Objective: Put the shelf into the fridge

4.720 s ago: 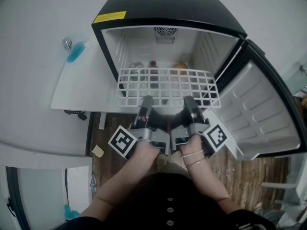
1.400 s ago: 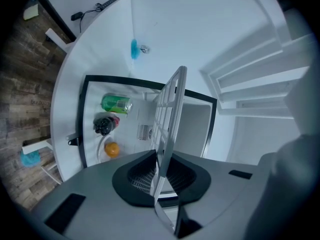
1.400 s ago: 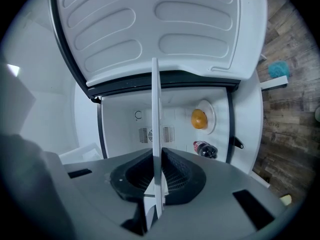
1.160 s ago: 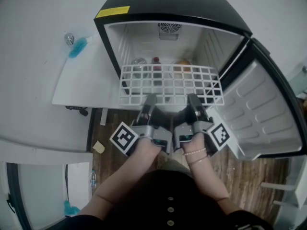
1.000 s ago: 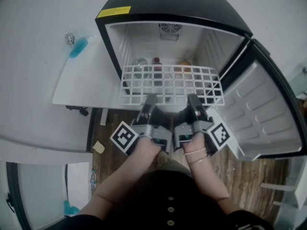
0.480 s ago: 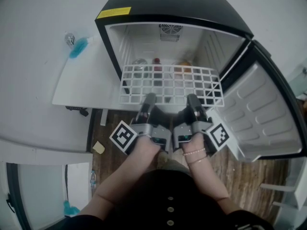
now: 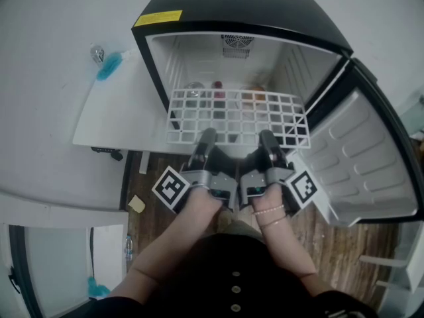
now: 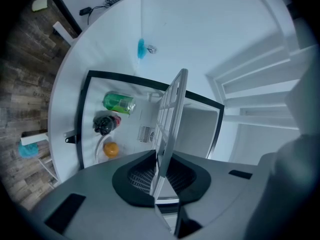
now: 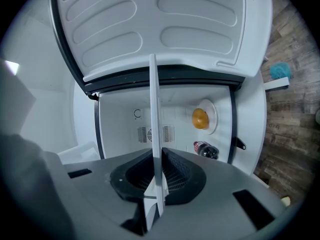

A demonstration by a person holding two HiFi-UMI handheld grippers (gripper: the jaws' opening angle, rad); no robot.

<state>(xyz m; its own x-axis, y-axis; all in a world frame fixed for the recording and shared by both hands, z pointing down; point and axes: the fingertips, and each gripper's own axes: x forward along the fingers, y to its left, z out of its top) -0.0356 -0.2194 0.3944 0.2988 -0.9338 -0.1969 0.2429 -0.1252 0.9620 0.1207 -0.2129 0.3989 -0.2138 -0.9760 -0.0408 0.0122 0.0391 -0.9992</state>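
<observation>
Left gripper [image 7: 207, 135] and right gripper [image 7: 265, 137] both clamped on the white wire-grid shelf's [image 7: 235, 114] near edge: hold it level and slide evenly into the open black-topped fridge [image 7: 245, 2].

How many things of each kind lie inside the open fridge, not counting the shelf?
Dark bottle: 1
Green drink container: 1
Orange fruit: 1
White plate: 1
Total: 4
</observation>
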